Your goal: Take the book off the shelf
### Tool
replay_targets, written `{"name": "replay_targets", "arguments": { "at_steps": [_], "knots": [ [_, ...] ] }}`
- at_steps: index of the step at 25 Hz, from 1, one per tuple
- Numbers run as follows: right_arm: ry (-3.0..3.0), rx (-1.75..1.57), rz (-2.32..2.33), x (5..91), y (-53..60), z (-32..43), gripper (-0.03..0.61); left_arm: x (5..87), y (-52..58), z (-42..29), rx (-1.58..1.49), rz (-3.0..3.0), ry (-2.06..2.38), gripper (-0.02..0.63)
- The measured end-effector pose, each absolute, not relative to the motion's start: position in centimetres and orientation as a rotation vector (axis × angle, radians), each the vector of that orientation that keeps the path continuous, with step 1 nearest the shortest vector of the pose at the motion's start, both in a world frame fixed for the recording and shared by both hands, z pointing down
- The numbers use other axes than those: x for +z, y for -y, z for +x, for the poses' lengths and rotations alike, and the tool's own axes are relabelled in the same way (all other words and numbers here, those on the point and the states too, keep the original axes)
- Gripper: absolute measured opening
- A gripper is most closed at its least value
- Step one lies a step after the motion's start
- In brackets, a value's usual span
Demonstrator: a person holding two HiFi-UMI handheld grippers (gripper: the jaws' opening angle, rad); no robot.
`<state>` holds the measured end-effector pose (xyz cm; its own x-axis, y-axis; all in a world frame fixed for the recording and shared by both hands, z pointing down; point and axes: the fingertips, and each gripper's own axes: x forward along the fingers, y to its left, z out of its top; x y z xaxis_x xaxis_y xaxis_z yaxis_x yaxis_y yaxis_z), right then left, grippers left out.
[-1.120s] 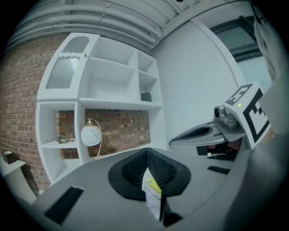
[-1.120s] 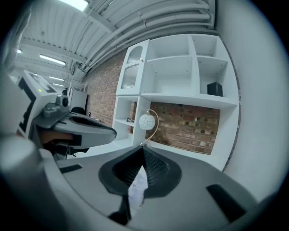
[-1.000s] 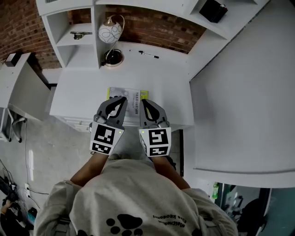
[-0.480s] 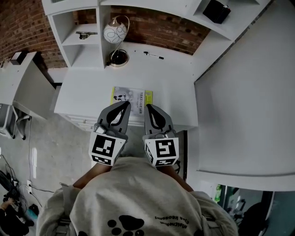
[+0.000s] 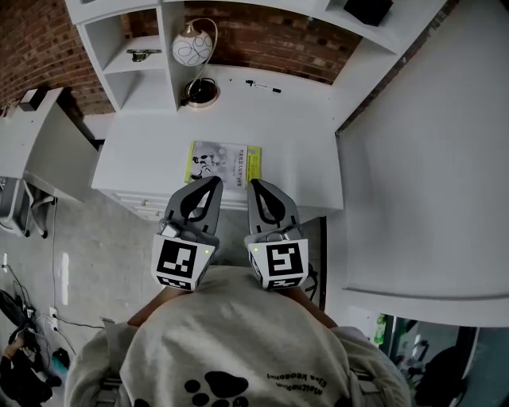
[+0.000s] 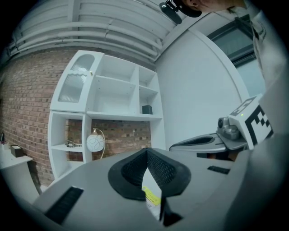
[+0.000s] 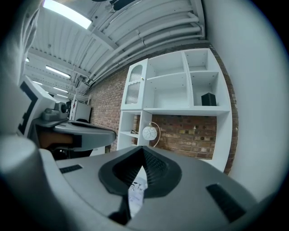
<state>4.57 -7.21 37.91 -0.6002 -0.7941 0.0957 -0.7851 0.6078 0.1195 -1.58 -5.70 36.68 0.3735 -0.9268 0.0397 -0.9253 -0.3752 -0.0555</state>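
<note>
The book [image 5: 223, 164], with a grey picture cover and a yellow-green edge, lies flat on the white desk [image 5: 294, 135] near its front edge. My left gripper [image 5: 215, 182] and right gripper [image 5: 254, 185] sit side by side close to my body, tips at the book's near edge. Both are shut with nothing between the jaws. In the left gripper view a slice of the book [image 6: 152, 195] shows below the closed jaws. The right gripper view likewise shows a strip of the book [image 7: 137, 189].
A round white lamp [image 5: 193, 48] stands at the back of the desk by the white shelf unit [image 5: 119, 71]. A pen [image 5: 262, 86] lies near the brick wall. A black box [image 5: 367, 9] sits on an upper shelf. A tall white panel [image 5: 429, 159] borders the right side.
Both grippers have drawn back from over the book's front part to its near edge, staying shut. The book lies still on the desk.
</note>
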Motion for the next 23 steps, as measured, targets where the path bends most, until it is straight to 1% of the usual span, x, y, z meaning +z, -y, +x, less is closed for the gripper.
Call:
{"name": "replay_targets", "arguments": {
  "at_steps": [12, 23],
  "knots": [
    [2.720, -0.135, 1.261, 38.6, 6.1, 4.7, 0.015, 37.7, 4.8, -0.8, -0.095, -2.574, -1.761, 0.009],
    [2.730, -0.132, 1.212, 39.2, 5.5, 3.4, 0.015, 38.0, 4.3, -1.3, -0.111, -2.577, -1.761, 0.009]
  ]
}}
